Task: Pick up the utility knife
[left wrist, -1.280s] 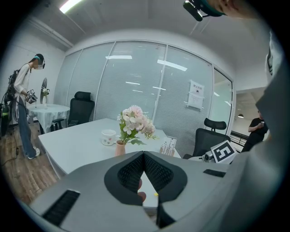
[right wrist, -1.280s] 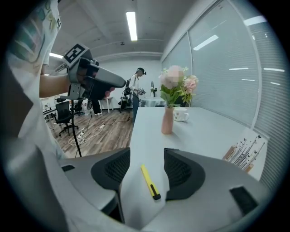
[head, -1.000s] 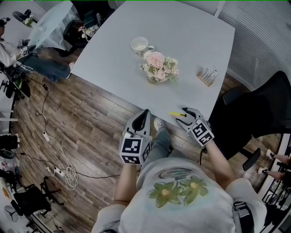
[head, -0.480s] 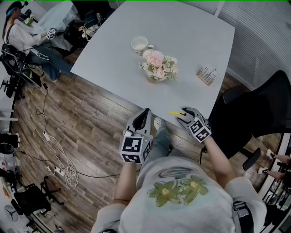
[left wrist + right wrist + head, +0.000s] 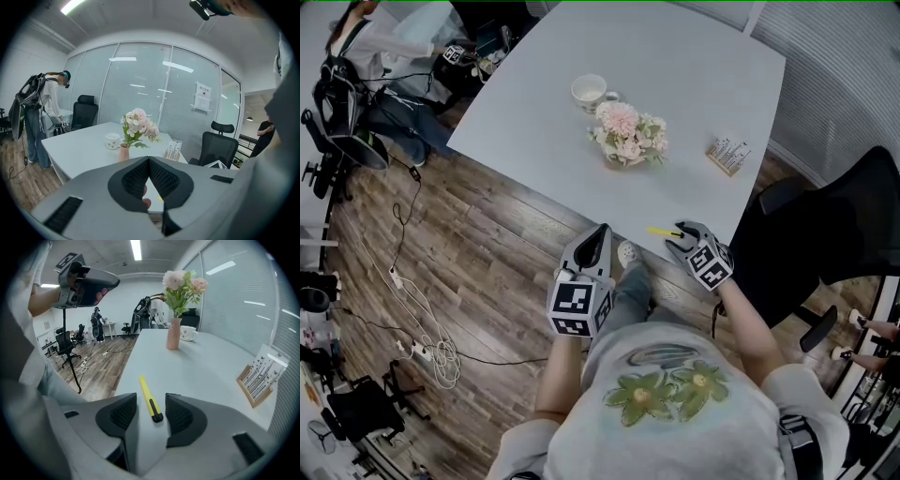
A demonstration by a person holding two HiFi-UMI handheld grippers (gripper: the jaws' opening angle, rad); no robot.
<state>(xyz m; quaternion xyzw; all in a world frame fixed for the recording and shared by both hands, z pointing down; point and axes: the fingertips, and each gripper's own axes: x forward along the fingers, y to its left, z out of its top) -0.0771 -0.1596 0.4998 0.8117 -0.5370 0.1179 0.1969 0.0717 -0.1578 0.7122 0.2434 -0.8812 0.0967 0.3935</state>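
Far left, off the table's near edge and above the wood floor: left gripper, jaws pressed tip to tip, empty. Further in, toward the far edge: white cup, then a vase of pink flowers just beside it, about mid-table. Close to the near corner, lying flat along the near edge: yellow utility knife, black end toward the right gripper. Claw there low over the tabletop, jaws wide but just now narrowing, one pad on each side of the knife's black end, neither pad pressing on it. Near the right edge: small wooden card rack. Past that edge: black office chair.
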